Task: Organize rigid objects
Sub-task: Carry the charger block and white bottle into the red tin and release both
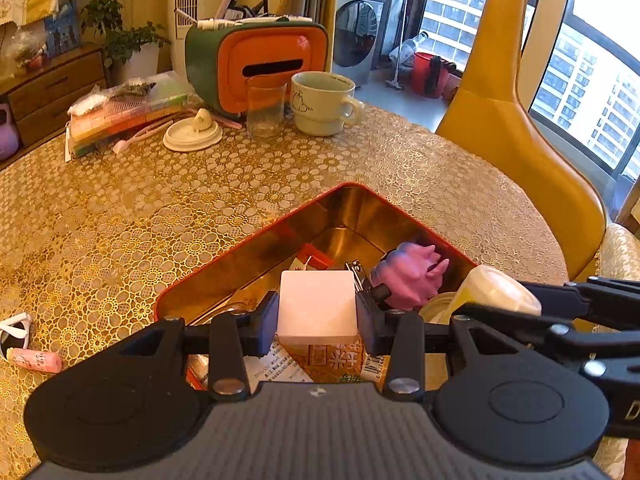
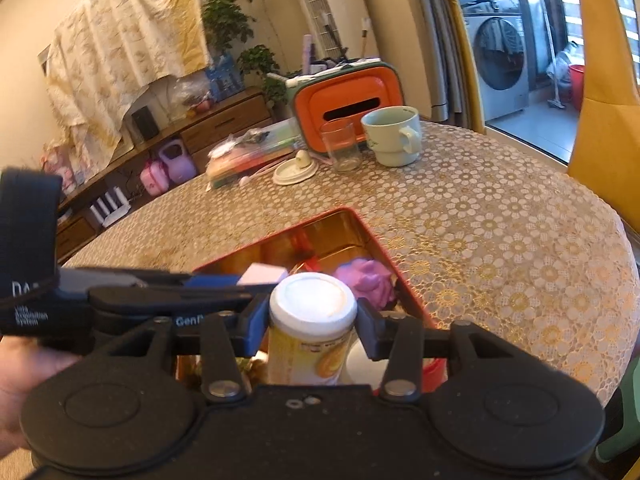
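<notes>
**Both claws loaded over the tin**

Left claw (image 1: 317, 312) clamped on white cube (image 1: 318, 306), lower centre of frame, above the red tin (image 1: 280, 220). Right claw (image 2: 312, 320) closed around the yellow jar (image 2: 310, 332) with white lid, also lower centre, over the same tin. Purple toy (image 1: 408, 280) lies inside the tin at right. Mug (image 1: 320, 102) and glass (image 1: 265, 108) sit on the desk (image 1: 120, 208), upper centre.

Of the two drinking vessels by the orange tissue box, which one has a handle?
The pale green mug, right of the clear glass. The mug is opaque with a side handle and a cartoon print; the glass is see-through and handleless.
</notes>
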### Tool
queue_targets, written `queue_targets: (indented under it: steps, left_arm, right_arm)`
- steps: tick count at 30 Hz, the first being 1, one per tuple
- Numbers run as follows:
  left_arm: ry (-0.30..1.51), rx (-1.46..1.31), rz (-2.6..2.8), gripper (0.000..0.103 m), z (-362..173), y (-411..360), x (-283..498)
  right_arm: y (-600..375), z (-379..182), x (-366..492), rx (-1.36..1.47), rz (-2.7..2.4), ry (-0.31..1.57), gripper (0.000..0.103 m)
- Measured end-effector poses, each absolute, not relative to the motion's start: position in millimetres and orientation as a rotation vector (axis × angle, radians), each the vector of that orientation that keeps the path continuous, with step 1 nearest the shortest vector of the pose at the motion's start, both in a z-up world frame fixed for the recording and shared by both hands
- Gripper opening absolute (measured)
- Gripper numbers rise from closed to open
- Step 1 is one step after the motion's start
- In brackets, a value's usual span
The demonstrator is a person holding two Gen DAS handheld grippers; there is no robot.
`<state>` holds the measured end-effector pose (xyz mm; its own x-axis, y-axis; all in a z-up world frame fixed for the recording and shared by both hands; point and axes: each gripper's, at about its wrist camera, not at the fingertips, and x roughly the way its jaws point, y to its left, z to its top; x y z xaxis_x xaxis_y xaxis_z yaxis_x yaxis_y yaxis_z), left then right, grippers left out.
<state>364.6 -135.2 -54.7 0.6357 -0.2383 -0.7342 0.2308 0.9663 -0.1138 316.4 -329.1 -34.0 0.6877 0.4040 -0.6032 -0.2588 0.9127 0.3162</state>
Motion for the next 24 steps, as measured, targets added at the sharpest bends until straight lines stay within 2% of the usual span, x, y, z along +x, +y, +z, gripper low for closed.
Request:
queue_targets:
  steps: [20, 22, 24]
  left_arm:
    - [0.863, 0.025, -0.314, 0.041, -64.6, -148.9, 365.9]
    - [0.864, 0.003, -0.308, 0.043, -62.3, -145.8, 364.3]
    - [0.855, -0.026, -0.311, 0.052, -58.3, -141.3, 361.4]
  right_arm:
    - [-338.2, -45.8, 315.7, 0.215, 0.303, 0.755, 0.049]
    - [-337.5, -44.3, 313.7, 0.213, 0.299, 0.755, 0.049]
    - [-337.7, -42.2, 311.1, 0.210, 0.301, 0.753, 0.049]
